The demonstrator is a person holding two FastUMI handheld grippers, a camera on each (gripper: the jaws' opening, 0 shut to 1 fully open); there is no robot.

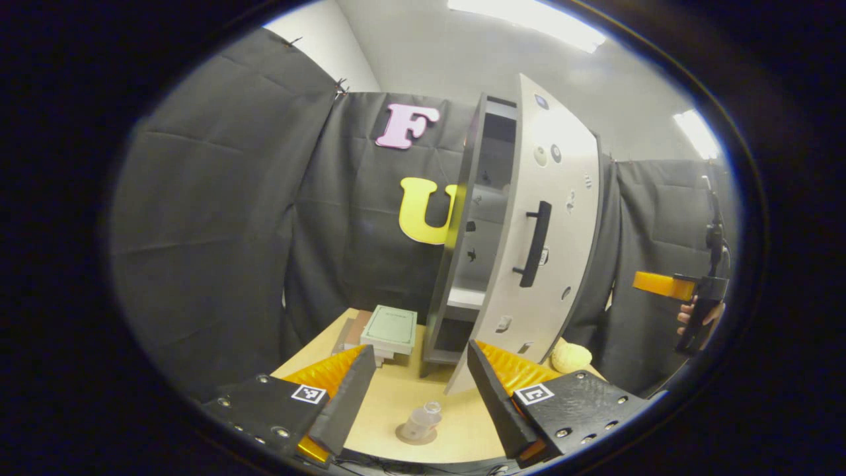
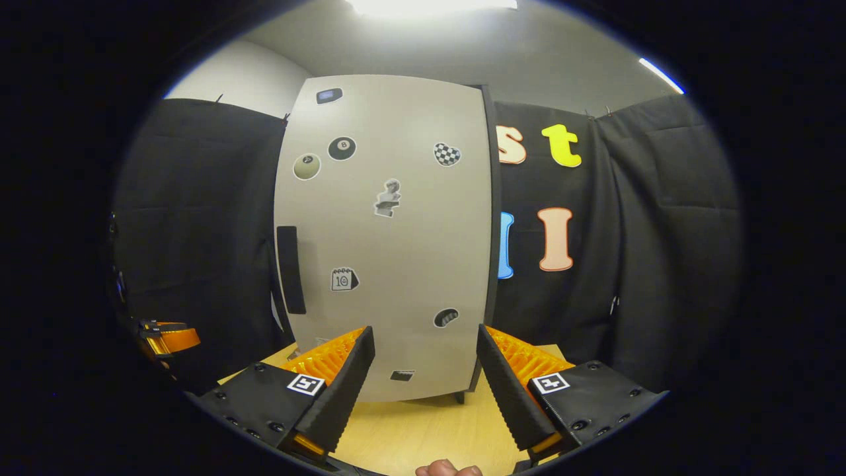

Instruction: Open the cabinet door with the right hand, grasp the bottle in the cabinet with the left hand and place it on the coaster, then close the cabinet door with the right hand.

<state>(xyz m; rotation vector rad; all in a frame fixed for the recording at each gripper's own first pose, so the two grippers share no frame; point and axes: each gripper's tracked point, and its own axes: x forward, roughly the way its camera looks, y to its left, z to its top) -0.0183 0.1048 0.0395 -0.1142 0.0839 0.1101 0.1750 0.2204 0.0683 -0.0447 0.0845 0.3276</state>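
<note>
The fingers of the left gripper (image 1: 416, 396) were spread wide and empty, hanging above the bottle (image 1: 423, 419), which lay tipped on the coaster (image 1: 415, 436) on the counter (image 1: 396, 396), in front of the cabinet (image 1: 462, 264). The right gripper (image 2: 423, 390) was likewise open, holding nothing, and faced the cabinet door (image 2: 390, 251) squarely, clear of it, with the handle (image 2: 291, 270) off to its left. The door appeared ajar. The risk, I judged: a careless swing might clip the bottle near the cabinet's base and roll it off the coaster.
</note>
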